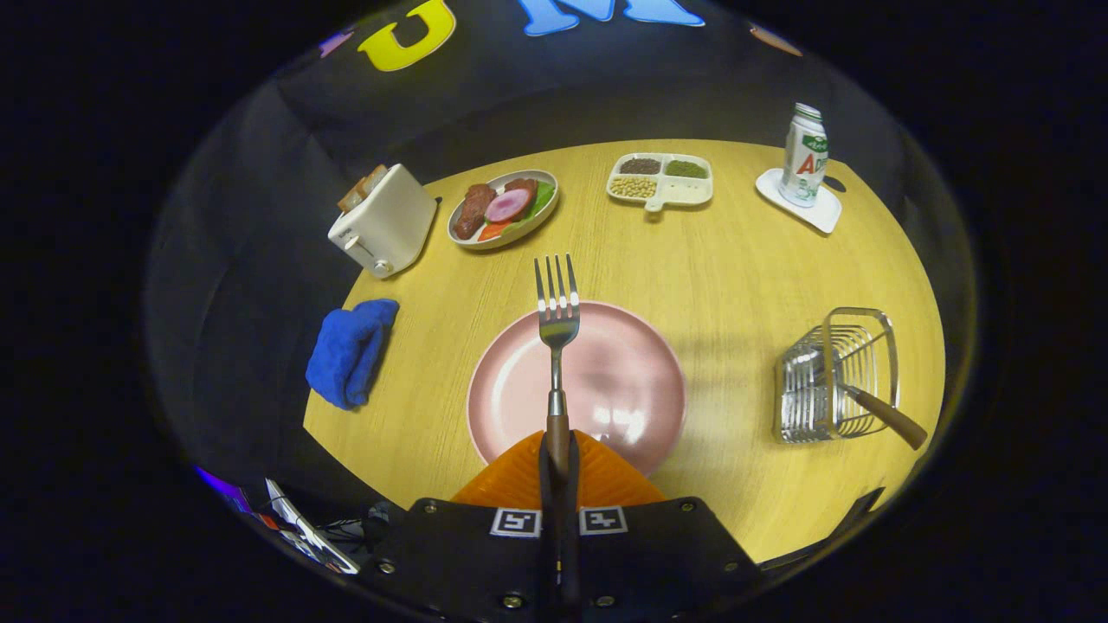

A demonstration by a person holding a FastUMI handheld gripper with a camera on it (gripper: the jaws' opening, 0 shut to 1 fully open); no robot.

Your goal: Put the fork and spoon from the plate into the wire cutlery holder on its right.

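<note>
Clamping tight on the fork's point(557, 346) wooden handle, gripper point(558, 459) with both fingers point(519, 480) pressed together around it, tines pointing straight ahead and out over the pink plate point(640, 381). Hanging above the plate rather than lying on it, by the look of the soft shadow on the glaze. Plate otherwise bare. Sitting off to the right on the yellow table point(710, 260), well apart from the plate: the wire cutlery holder point(835, 376), with one wooden-handled utensil point(887, 417) already leaning out of it toward the right, most likely the spoon, though its head is hidden behind the wires.

Judging the step in hand as the carry and drop of the fork. Doing it well probably means:
- swinging right across open table, keeping the fork high enough to clear the holder's tall rim;
- tipping the tines downward before lowering, so the head goes in first and the handle ends up standing out;
- aiming for the free side of the basket, away from the leaning handle already in there, to avoid knocking it or tipping the light wire frame;
- easing the fingers apart only once the tines are well inside the wires, since a long fork let go too high could bounce out or topple the holder.
</note>
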